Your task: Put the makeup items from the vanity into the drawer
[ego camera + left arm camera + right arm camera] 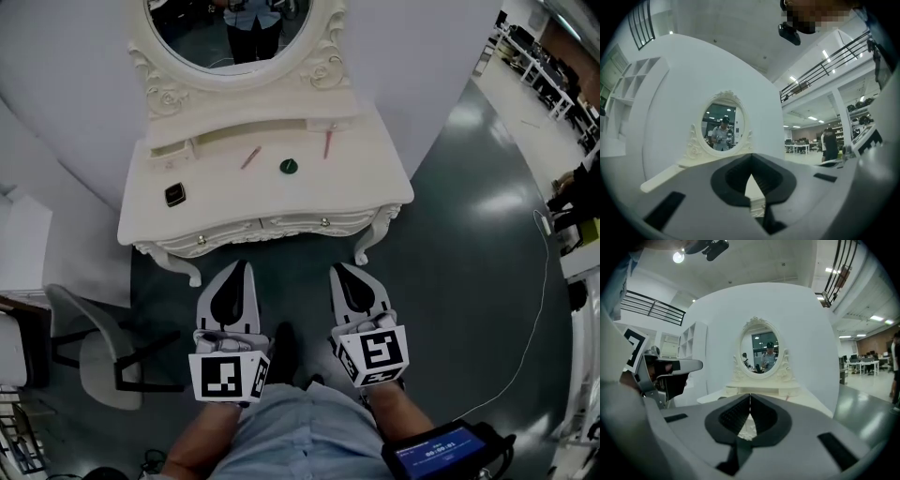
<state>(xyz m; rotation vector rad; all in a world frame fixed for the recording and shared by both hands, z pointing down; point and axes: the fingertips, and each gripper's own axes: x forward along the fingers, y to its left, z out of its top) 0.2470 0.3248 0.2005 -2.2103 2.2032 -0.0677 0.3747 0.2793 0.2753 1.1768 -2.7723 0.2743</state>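
A white vanity (370, 192) with an oval mirror (239, 33) stands ahead of me. On its top lie a pink pencil (250, 157), a second pink stick (327, 143), a round green item (289, 166) and a small dark compact (174, 195). Its front drawer (265, 225) is closed. My left gripper (237, 269) and right gripper (341, 272) hang side by side in front of the vanity, short of its edge. Both are shut with nothing between the fingers. In both gripper views, the jaws meet at the tips with the vanity (761, 392) beyond.
A grey chair (94, 342) stands at the lower left on the dark floor. White walls flank the vanity. A cable (534, 309) runs across the floor at the right. Desks (539, 66) stand at the far right, and a person (829, 145) stands in the distance.
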